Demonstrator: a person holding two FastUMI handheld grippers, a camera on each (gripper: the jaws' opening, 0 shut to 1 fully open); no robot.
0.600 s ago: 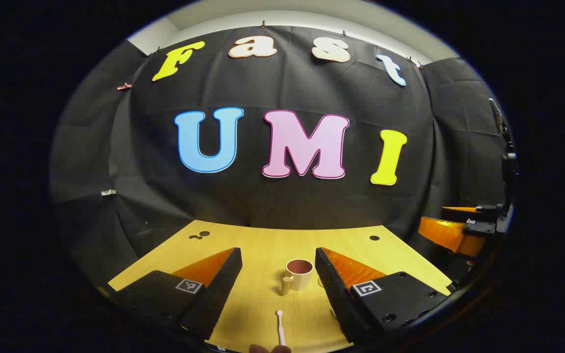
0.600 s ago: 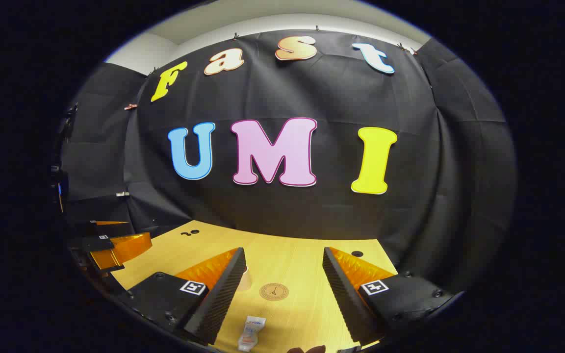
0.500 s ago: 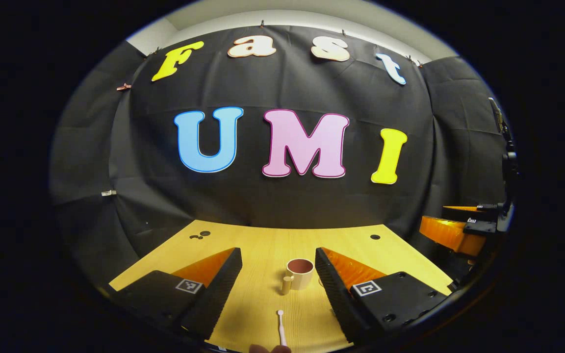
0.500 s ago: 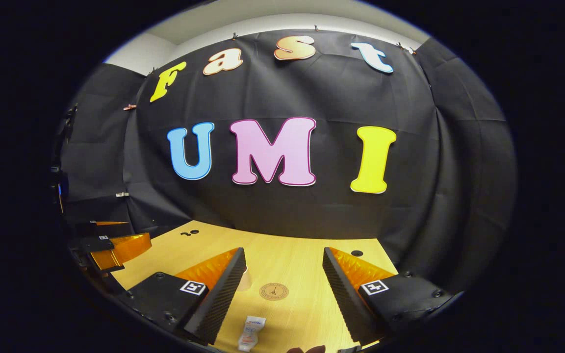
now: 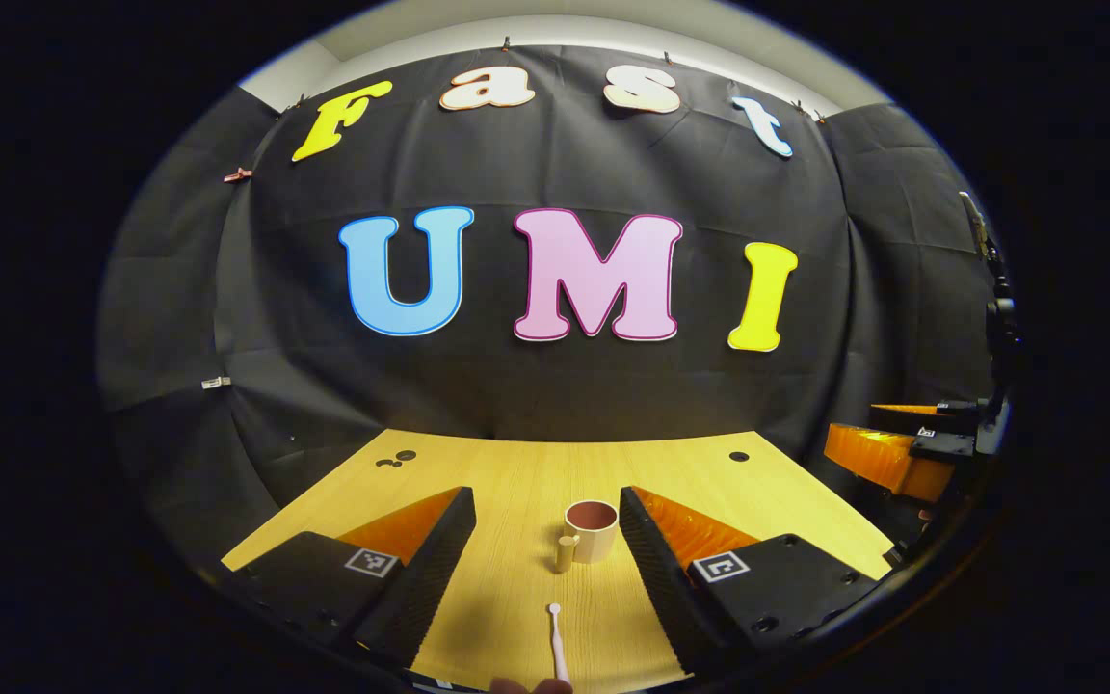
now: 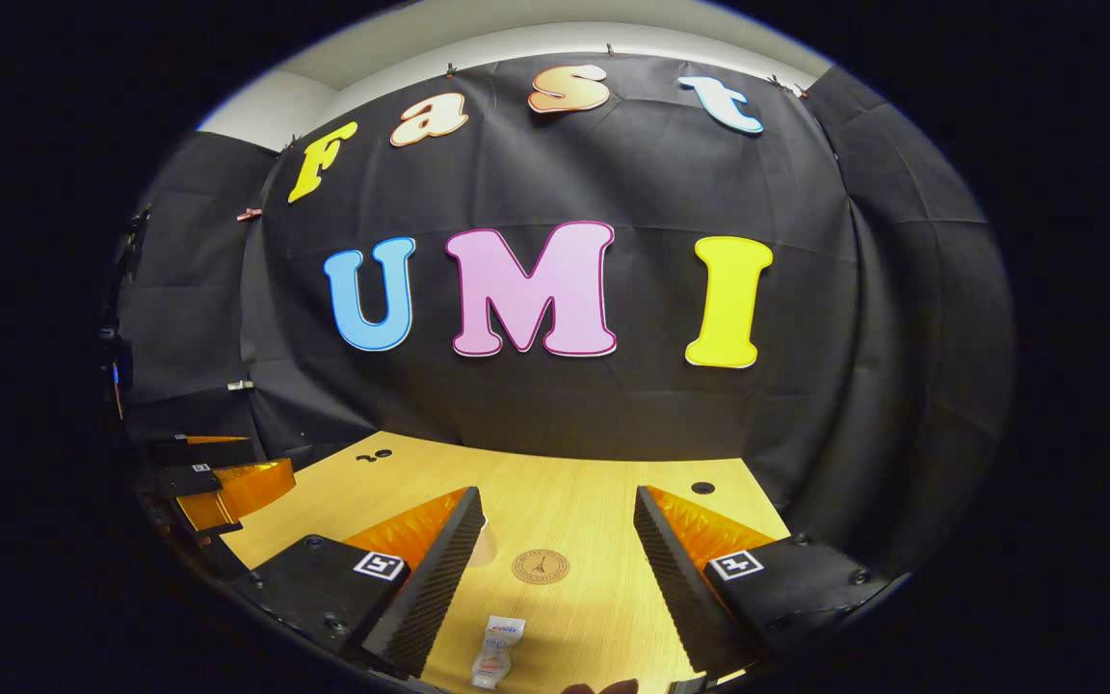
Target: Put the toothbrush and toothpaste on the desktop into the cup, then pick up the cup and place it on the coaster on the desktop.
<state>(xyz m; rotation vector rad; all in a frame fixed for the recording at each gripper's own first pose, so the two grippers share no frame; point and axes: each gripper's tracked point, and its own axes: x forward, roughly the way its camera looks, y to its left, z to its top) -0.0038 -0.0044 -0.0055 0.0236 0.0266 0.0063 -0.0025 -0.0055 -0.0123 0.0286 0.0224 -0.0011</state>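
In the left gripper view nothing of the task looks done yet: the toothbrush (image 5: pixel 555 641) lies flat on the desk (image 5: pixel 516 472), nearer the camera than the cup (image 5: pixel 591 531), which seems empty, though its inside is partly hidden. The left gripper (image 5: pixel 545 545) hangs above the desk, spread wide, holding nothing. In the right gripper view the toothpaste (image 6: pixel 497 651) lies on the desk just short of the coaster (image 6: pixel 540 566), which is bare. The right gripper (image 6: pixel 555 549) is likewise spread wide and empty-handed, touching neither.
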